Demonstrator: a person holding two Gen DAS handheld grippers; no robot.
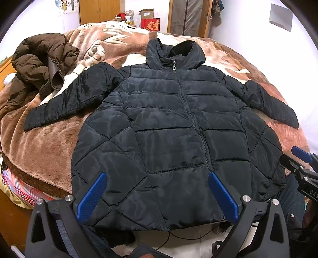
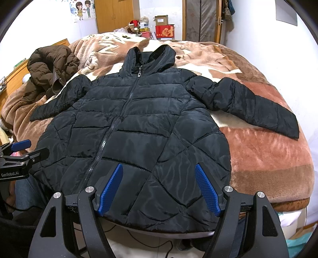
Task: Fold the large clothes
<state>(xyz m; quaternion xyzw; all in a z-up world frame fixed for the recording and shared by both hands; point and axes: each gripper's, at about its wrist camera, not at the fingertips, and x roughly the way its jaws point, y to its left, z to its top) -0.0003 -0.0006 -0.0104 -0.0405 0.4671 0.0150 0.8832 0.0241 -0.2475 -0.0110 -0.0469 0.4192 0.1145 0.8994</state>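
A black quilted hooded jacket (image 1: 169, 123) lies flat, zipped, front up on the bed, both sleeves spread out; it fills the right wrist view (image 2: 143, 127) too. My left gripper (image 1: 157, 176) is open, hovering over the jacket's bottom hem left of the zipper. My right gripper (image 2: 159, 168) is open over the hem right of the zipper. The right gripper shows at the right edge of the left wrist view (image 1: 300, 156), and the left gripper shows at the left edge of the right wrist view (image 2: 25, 148). Neither holds anything.
A crumpled brown coat (image 1: 41, 65) lies at the bed's far left, also in the right wrist view (image 2: 49, 65). A brown plush blanket (image 2: 258, 154) covers the bed. Boxes and a wardrobe (image 1: 99, 10) stand behind. A cable (image 1: 169, 240) trails on the floor below the hem.
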